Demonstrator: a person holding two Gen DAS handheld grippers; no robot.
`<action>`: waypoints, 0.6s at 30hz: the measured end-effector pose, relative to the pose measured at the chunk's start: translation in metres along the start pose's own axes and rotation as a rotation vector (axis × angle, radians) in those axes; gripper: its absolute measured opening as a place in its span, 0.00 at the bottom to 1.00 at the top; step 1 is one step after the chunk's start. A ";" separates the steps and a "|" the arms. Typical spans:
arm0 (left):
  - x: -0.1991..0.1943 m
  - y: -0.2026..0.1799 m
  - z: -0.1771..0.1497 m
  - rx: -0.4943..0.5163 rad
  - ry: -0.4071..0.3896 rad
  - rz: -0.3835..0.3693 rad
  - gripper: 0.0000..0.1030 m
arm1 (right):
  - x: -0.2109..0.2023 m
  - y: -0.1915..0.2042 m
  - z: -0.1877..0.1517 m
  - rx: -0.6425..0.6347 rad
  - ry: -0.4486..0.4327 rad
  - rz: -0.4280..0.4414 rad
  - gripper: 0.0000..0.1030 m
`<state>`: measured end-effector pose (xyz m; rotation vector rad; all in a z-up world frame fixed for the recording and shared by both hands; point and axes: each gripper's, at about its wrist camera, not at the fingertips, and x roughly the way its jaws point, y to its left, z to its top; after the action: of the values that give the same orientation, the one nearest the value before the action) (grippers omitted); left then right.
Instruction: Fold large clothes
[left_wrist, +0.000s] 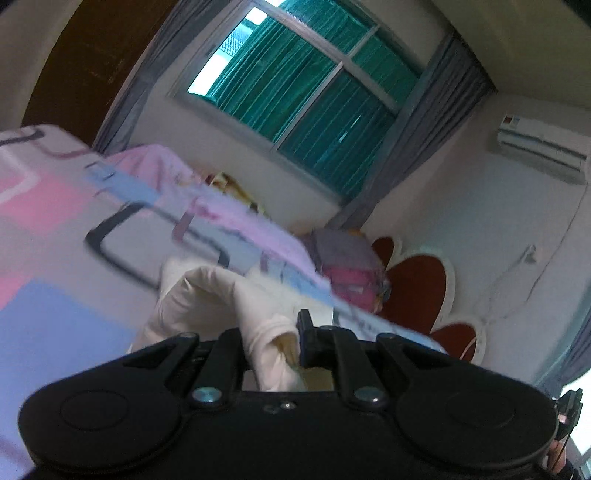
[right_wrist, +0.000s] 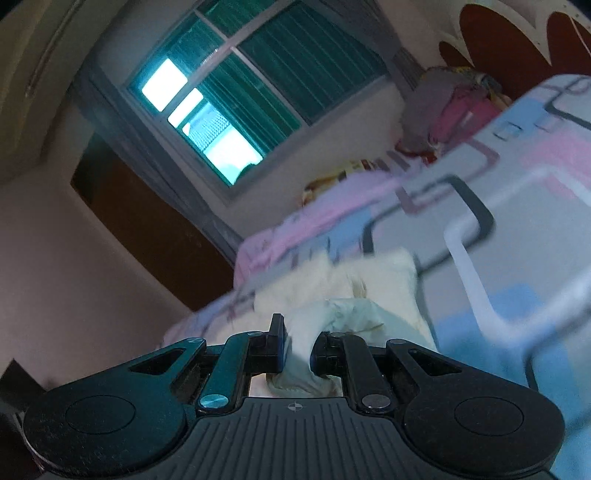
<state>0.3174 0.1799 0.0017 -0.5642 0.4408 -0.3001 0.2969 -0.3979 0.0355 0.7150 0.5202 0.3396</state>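
Observation:
A cream-white garment (left_wrist: 207, 295) lies bunched on a bed sheet (left_wrist: 55, 229) patterned in pink, blue and grey. My left gripper (left_wrist: 271, 332) is shut on a fold of the garment, which passes between its fingers. In the right wrist view my right gripper (right_wrist: 299, 343) is shut on another part of the same cream garment (right_wrist: 369, 284), lifted off the bed sheet (right_wrist: 517, 229). Both views are tilted and blurred.
A crumpled pink and grey quilt (left_wrist: 351, 266) lies near a red and white headboard (left_wrist: 421, 288). A window with green curtains (left_wrist: 295, 88) is in the wall behind. An air conditioner (left_wrist: 539, 151) hangs at the right. A dark door (right_wrist: 155, 221) stands left of the bed.

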 end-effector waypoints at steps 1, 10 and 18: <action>0.016 0.001 0.010 -0.001 -0.005 -0.005 0.10 | 0.012 0.000 0.013 -0.004 -0.001 -0.001 0.11; 0.159 0.023 0.070 0.008 0.078 0.037 0.10 | 0.158 -0.045 0.095 0.082 0.064 -0.086 0.11; 0.254 0.075 0.078 -0.010 0.194 0.105 0.24 | 0.247 -0.107 0.100 0.147 0.106 -0.158 0.33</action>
<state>0.5859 0.1768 -0.0630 -0.5215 0.6571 -0.2525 0.5683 -0.4127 -0.0571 0.7958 0.7031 0.1930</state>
